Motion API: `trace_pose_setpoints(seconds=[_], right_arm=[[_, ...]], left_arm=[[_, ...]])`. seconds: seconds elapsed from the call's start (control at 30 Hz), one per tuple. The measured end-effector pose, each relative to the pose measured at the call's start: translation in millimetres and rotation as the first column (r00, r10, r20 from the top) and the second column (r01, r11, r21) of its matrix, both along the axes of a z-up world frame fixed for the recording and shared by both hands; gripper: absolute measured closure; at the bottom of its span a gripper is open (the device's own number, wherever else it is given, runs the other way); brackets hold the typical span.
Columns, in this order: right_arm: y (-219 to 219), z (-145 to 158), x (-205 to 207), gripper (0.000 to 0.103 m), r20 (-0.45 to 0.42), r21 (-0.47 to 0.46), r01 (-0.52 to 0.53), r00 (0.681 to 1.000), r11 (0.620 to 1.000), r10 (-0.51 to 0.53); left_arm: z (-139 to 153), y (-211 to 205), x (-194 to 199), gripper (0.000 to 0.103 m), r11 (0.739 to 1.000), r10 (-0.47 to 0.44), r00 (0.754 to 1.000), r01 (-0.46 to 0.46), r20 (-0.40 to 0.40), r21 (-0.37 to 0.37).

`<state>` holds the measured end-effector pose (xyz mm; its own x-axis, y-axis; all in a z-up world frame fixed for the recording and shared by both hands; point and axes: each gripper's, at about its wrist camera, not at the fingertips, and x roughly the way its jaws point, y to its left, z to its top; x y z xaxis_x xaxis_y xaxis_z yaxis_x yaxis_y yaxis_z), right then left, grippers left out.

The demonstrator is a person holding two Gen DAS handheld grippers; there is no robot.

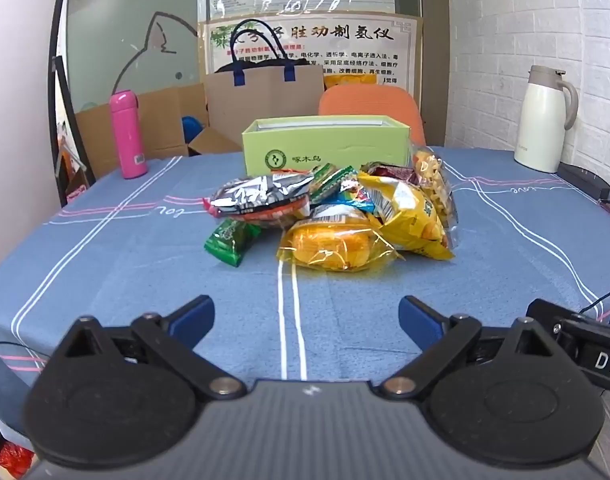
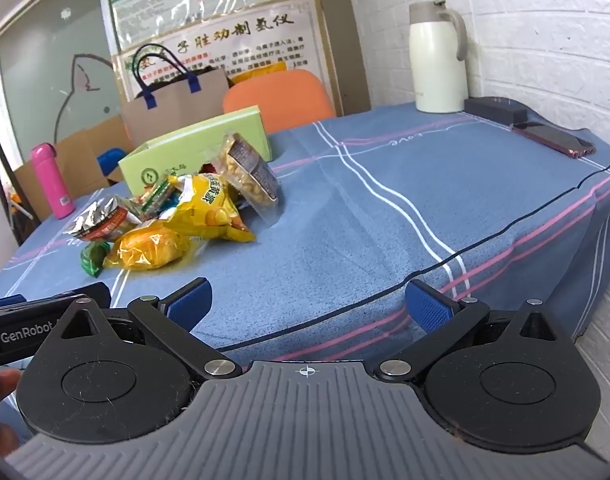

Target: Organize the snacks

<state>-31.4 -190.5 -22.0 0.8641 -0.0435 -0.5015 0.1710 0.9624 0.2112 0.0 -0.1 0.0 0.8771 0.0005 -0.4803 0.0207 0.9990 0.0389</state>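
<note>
Snacks point(image 1: 337, 216) are heaped mid-table against the open green box point(image 1: 325, 148) toward the far edge, likely for loading, while the left gripper point(image 1: 307, 316) and right gripper point(image 2: 307, 300) are held empty, jaws spread, over the near edge.

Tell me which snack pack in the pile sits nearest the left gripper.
The clear-wrapped orange-yellow pack at the front of the pile, straight ahead of the open left gripper. The small green packet lies beside it; the rest sit behind.

Left gripper point(image 1: 307, 316), jaws spread wide, hovers over a blue tablecloth point(image 1: 105, 260) facing a heap of snack packets point(image 1: 337, 216) before a green box point(image 1: 325, 148)
</note>
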Motion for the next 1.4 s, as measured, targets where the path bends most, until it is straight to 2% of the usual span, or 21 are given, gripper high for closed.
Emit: trace_pose_setpoints(seconds=[0.13, 0.2, 0.33, 0.47, 0.63, 1.07, 1.4], right_arm=[[1.0, -0.4, 0.1, 0.010, -0.001, 0.000, -0.002, 1.000, 1.000, 0.002], [2.7, -0.1, 0.6, 0.010, -0.002, -0.002, -0.004, 1.000, 1.000, 0.004], [4.1, -0.5, 0.6, 0.010, -0.003, -0.004, -0.008, 1.000, 1.000, 0.008], [4.2, -1.2, 0.6, 0.010, -0.006, 0.001, -0.010, 1.000, 1.000, 0.010], [4.4, -1.7, 0.8, 0.010, -0.007, 0.000, -0.010, 1.000, 1.000, 0.010], [8.9, -1.3, 0.3, 0.010, -0.004, -0.007, -0.022, 1.000, 1.000, 0.022], [3.3, -1.9, 6.5, 0.010, -0.010, -0.003, -0.011, 1.000, 1.000, 0.011]], left_arm=[[0.0, -0.3, 0.0, 0.008, 1.000, 0.011, 1.000, -0.012, 0.016, 0.018], [3.9, -0.2, -13.3, 0.008, 1.000, 0.008, 1.000, -0.009, 0.021, 0.020], [1.5, 0.4, -1.2, 0.008, 0.999, 0.034, 0.999, -0.035, 0.014, 0.035], [-2.9, -2.0, -1.3, 0.008, 0.995, 0.054, 0.998, -0.057, 0.043, 0.079], [-4.5, -2.6, 0.9, 0.008, 0.996, 0.048, 0.999, -0.048, 0.000, 0.076], [-4.7, -0.6, 2.2, 0.008, 0.996, 0.048, 0.999, -0.047, -0.011, 0.072], [-10.1, 7.1, 24.1, 0.008, 0.996, 0.072, 0.996, -0.069, -0.051, 0.052]])
